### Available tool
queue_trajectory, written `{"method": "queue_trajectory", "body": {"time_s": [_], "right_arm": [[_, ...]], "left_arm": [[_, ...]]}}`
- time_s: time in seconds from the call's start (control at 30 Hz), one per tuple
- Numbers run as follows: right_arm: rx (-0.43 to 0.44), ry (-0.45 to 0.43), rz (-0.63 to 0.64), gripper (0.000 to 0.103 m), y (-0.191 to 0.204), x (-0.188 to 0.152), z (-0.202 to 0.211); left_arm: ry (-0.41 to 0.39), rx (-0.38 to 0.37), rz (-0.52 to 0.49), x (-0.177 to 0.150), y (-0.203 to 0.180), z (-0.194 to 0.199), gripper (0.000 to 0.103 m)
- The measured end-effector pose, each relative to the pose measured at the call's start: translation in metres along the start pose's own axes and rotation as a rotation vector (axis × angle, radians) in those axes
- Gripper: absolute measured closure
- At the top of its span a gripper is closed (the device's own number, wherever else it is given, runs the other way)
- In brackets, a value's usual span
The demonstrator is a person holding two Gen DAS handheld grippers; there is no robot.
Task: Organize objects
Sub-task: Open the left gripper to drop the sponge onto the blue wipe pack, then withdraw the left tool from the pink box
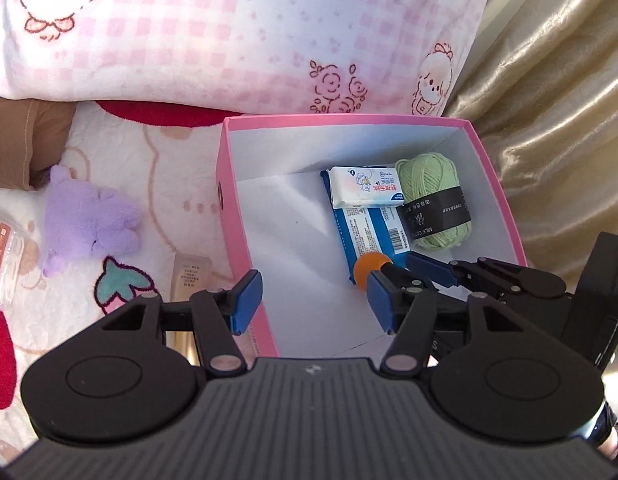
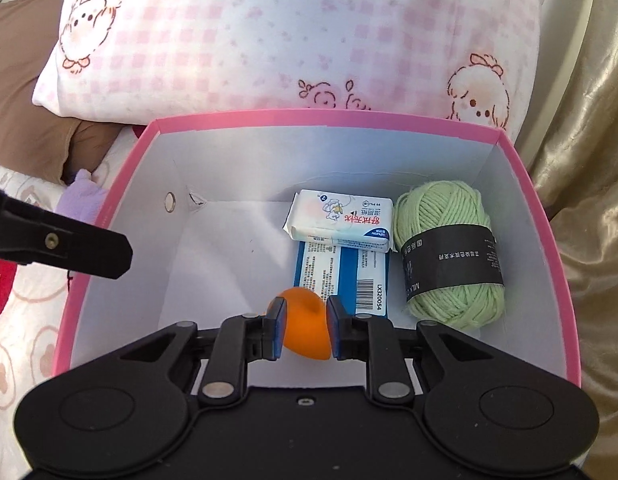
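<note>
A pink box (image 2: 545,216) with white inside stands on the bed; it also shows in the left wrist view (image 1: 497,184). In it lie a green yarn ball (image 2: 449,256), a white tissue pack (image 2: 341,220) and a blue-white packet (image 2: 341,276). My right gripper (image 2: 305,330) is shut on an orange sponge (image 2: 305,332), low inside the box near its front wall. My left gripper (image 1: 313,302) is open and empty above the box's left front corner. A purple plush toy (image 1: 89,220) and a beige tube (image 1: 185,280) lie left of the box.
A pink checked pillow (image 1: 229,32) lies behind the box. A gold curtain (image 1: 557,100) hangs at the right. A clear packet with an orange label (image 1: 3,264) lies at the far left on the patterned blanket (image 1: 157,160).
</note>
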State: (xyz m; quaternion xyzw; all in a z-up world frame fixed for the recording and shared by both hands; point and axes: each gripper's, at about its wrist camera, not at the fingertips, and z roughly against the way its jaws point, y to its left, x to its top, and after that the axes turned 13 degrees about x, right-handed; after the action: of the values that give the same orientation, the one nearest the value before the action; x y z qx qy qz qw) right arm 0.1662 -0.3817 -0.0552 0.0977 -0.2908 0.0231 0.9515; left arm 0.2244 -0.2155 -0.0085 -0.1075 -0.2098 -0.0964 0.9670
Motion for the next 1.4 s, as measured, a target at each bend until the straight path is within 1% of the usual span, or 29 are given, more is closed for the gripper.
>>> {"method": "queue_trajectory", "body": {"time_s": [0.07, 0.13, 0.27, 0.33, 0.37, 0.43, 0.5, 0.6, 0.67, 0.77, 0.9, 1.03, 1.1, 1.13, 1.17, 1.2, 1.3, 1.4], "right_arm": [[-0.006, 0.008, 0.005, 0.078, 0.002, -0.002, -0.002], [-0.018, 0.014, -0.016, 0.078, 0.000, -0.004, -0.004], [0.034, -0.021, -0.077, 0.077, 0.001, -0.008, 0.017], [0.050, -0.032, -0.074, 0.075, 0.008, -0.010, 0.034], [0.049, -0.035, -0.062, 0.074, 0.014, -0.011, 0.043], [0.041, -0.045, -0.043, 0.071, 0.023, -0.013, 0.060], [0.039, -0.057, -0.039, 0.067, 0.031, -0.016, 0.077], [0.052, -0.071, -0.042, 0.061, 0.040, -0.019, 0.099], [0.063, -0.074, -0.033, 0.055, 0.048, -0.023, 0.112], [0.072, -0.080, -0.003, 0.049, 0.063, -0.027, 0.129], [0.090, -0.085, 0.036, 0.044, 0.084, -0.031, 0.147], [0.098, -0.074, 0.077, 0.038, 0.104, -0.034, 0.157], [0.097, -0.072, 0.090, 0.036, 0.114, -0.035, 0.162], [0.102, -0.071, 0.099, 0.030, 0.118, -0.035, 0.164], [0.108, -0.074, 0.112, 0.021, 0.125, -0.036, 0.166], [0.112, -0.080, 0.121, 0.018, 0.129, -0.036, 0.168], [0.133, -0.086, 0.158, 0.017, 0.146, -0.039, 0.172], [0.162, -0.071, 0.193, 0.016, 0.162, -0.041, 0.168]], "left_arm": [[-0.015, 0.023, -0.022, -0.002, -0.001, 0.006, 0.045], [-0.027, 0.037, -0.040, -0.006, -0.001, 0.014, 0.045], [-0.032, 0.059, -0.075, -0.014, 0.000, 0.029, 0.040], [-0.030, 0.091, -0.096, -0.018, 0.000, 0.038, 0.036], [-0.026, 0.106, -0.107, -0.020, -0.001, 0.042, 0.032], [-0.027, 0.137, -0.127, -0.025, -0.002, 0.052, 0.028], [-0.033, 0.152, -0.145, -0.031, -0.001, 0.063, 0.022], [-0.048, 0.148, -0.157, -0.042, 0.004, 0.083, 0.017], [-0.052, 0.137, -0.155, -0.048, 0.009, 0.096, 0.016], [-0.063, 0.129, -0.156, -0.056, 0.017, 0.115, 0.015], [-0.078, 0.147, -0.155, -0.069, 0.033, 0.141, 0.014], [-0.075, 0.147, -0.156, -0.081, 0.046, 0.159, 0.014], [-0.088, 0.150, -0.154, -0.088, 0.053, 0.170, 0.014], [-0.095, 0.154, -0.158, -0.092, 0.055, 0.175, 0.014], [-0.102, 0.157, -0.164, -0.095, 0.058, 0.180, 0.012], [-0.109, 0.162, -0.168, -0.099, 0.061, 0.183, 0.011], [-0.126, 0.174, -0.162, -0.108, 0.073, 0.192, 0.008], [-0.143, 0.167, -0.135, -0.117, 0.088, 0.196, 0.005]]}}
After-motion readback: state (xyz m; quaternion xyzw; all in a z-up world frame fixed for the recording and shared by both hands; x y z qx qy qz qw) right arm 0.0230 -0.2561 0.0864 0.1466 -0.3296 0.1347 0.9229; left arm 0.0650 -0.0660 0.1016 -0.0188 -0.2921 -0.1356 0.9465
